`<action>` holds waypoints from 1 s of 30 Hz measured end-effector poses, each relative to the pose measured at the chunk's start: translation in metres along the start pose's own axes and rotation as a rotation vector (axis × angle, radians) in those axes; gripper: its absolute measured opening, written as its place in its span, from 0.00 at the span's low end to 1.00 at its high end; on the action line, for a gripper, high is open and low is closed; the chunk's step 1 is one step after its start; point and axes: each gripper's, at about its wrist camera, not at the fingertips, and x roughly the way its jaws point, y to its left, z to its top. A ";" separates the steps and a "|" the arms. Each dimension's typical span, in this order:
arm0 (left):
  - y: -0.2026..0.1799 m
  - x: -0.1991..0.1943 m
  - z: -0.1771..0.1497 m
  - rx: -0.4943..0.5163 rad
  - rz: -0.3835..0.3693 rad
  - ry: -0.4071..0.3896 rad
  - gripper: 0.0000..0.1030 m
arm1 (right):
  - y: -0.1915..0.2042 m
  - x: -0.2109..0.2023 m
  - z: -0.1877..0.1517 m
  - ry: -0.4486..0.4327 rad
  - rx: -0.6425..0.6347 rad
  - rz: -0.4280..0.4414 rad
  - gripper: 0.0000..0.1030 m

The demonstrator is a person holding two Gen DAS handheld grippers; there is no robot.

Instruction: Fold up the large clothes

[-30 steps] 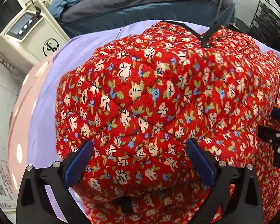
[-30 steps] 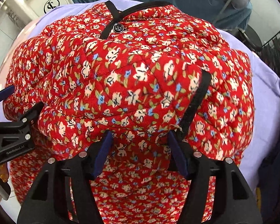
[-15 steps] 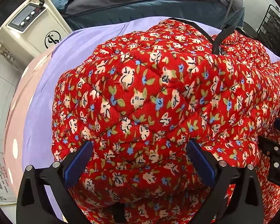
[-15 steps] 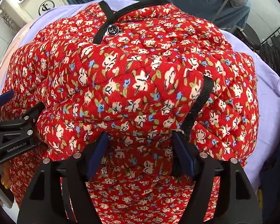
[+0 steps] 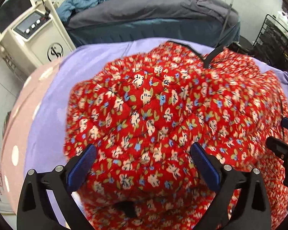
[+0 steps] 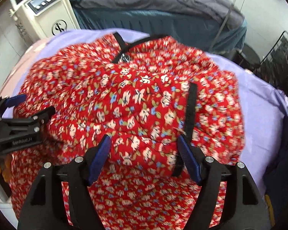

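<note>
A red quilted jacket (image 5: 163, 115) with a small flower print and black trim lies folded in a thick bundle on a lavender sheet (image 5: 53, 103). My left gripper (image 5: 144, 163) hovers over its near left part, jaws wide apart, and the padded fold bulges between the blue pads (image 5: 82, 164) without being pinched. My right gripper (image 6: 144, 157) hangs over the jacket (image 6: 136, 99) beside a black trim strip (image 6: 190, 105). Its jaws are opening, with the fold lying loose between them. Each gripper shows at the edge of the other's view: left gripper (image 6: 19, 122), right gripper (image 5: 284, 149).
A cream machine (image 5: 28, 38) with a control panel stands beyond the sheet's far left corner. A bed (image 5: 153, 17) with dark grey and blue covers runs along the back. A black wire rack (image 5: 278, 44) stands far right. A pink dotted cover (image 5: 15, 134) edges the left side.
Both grippers have lifted and drawn back from the jacket, so more sheet and room shows. The right jaws have spread wider. The folded bundle stays on the sheet.
</note>
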 end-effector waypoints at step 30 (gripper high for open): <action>0.064 -0.081 -0.251 -0.045 -0.159 0.237 0.94 | -0.046 -0.062 -0.228 0.292 0.099 0.078 0.78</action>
